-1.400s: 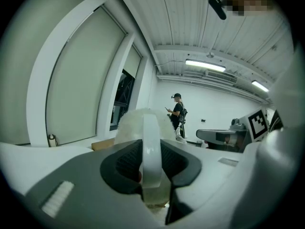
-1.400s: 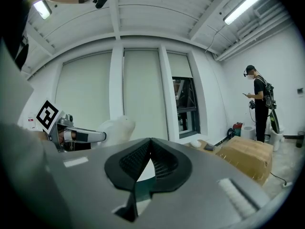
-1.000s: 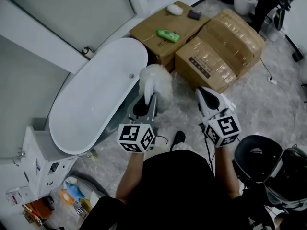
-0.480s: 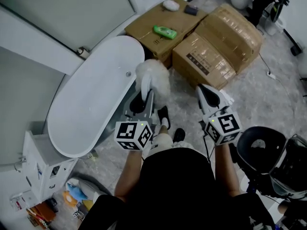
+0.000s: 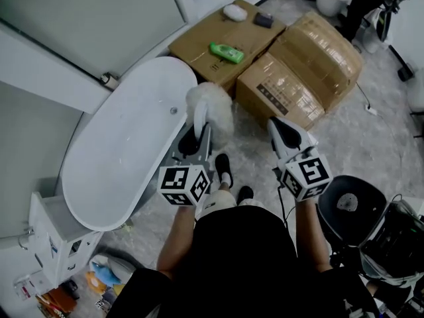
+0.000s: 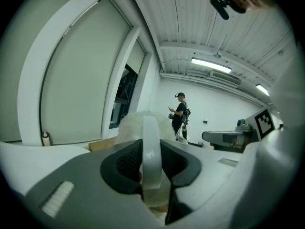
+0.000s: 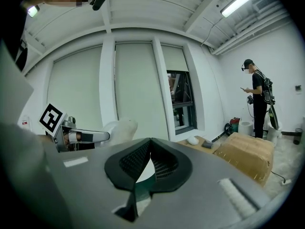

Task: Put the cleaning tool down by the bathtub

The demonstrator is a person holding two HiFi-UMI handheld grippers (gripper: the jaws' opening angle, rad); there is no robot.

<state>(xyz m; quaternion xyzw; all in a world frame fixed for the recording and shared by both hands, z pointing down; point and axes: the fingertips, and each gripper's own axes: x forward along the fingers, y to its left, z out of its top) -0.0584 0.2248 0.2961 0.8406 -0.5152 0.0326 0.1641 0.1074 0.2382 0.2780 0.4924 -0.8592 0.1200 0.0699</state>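
The cleaning tool has a white fluffy head on a flat white handle. My left gripper is shut on that handle, and the head sticks out ahead of the jaws, over the floor just right of the white bathtub. In the left gripper view the handle stands upright between the dark pads. My right gripper hovers level beside it, over the floor near the cardboard boxes. Its jaws meet at the tips with nothing between them. The fluffy head also shows at the left of the right gripper view.
Two cardboard boxes stand ahead; a green bottle and two small items lie on the far one. A black stool is at the right, a white cabinet at the lower left. A person stands far back.
The person has stepped forward, one shoe now ahead, carrying both grippers along beside the tub. The left gripper's hold on the tool is unchanged, and the right stays shut.
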